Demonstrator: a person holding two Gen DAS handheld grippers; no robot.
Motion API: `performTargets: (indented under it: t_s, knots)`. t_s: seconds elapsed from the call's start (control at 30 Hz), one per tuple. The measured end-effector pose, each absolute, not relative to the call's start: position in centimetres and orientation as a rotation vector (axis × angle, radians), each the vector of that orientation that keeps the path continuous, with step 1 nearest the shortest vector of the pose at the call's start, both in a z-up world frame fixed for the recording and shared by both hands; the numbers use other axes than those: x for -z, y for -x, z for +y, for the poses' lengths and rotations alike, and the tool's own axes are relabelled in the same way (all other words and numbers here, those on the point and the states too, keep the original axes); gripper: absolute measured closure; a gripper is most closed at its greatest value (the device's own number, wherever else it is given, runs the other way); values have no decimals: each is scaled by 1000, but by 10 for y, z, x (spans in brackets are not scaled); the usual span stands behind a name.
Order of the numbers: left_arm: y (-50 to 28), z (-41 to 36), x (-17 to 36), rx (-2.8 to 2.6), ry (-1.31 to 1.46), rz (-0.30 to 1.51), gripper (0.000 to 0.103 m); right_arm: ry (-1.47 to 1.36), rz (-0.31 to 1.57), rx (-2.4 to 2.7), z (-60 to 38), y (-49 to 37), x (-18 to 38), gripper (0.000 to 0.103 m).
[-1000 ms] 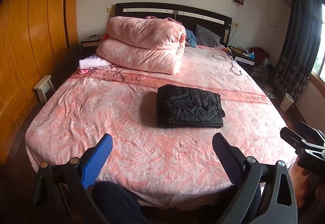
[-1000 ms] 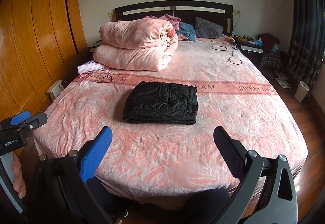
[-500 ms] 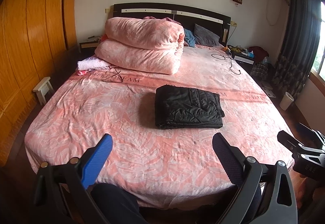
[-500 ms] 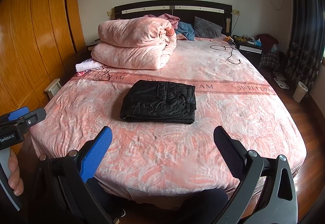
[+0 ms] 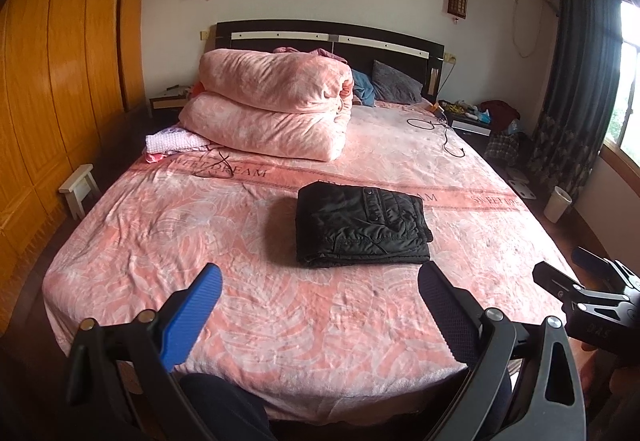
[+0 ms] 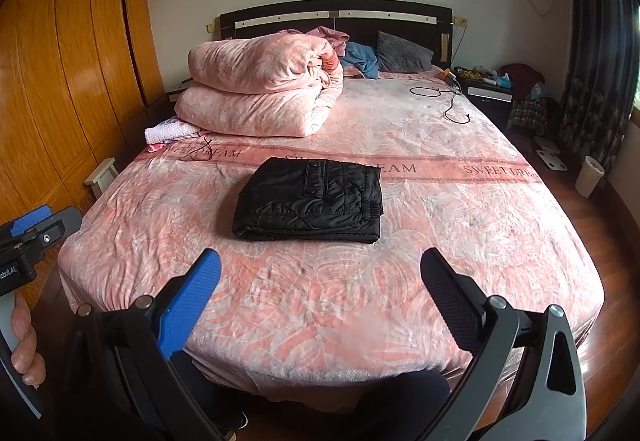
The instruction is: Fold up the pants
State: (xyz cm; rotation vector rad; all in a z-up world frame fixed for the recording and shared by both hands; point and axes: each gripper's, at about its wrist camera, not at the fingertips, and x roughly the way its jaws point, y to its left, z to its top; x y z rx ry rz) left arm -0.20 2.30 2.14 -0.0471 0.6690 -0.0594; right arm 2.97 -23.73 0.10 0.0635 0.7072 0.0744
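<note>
The pants (image 5: 362, 225) lay folded into a compact black rectangle near the middle of the bed (image 5: 280, 317), on the pink sheet just in front of its lettered stripe. A folded pink quilt (image 5: 272, 109) sat well behind them toward the headboard. The left gripper (image 5: 320, 291) and the right gripper (image 6: 320, 273) both hung over the foot of the bed, fingers spread wide apart, holding nothing and clear of the pants.

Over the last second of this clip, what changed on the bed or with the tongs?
Both tongs drew slightly back from the bed, open and empty throughout. Nothing was gripped or released. The folded black pants stayed flat mid-bed, and the rolled pink duvet did not move.
</note>
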Motion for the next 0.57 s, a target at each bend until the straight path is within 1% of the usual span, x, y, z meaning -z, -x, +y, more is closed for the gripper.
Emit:
performTargets:
  t_s: [0.57]
  knots:
    - [5, 24, -24, 16, 50, 673, 4, -64, 706, -71, -237, -30, -1, 3]
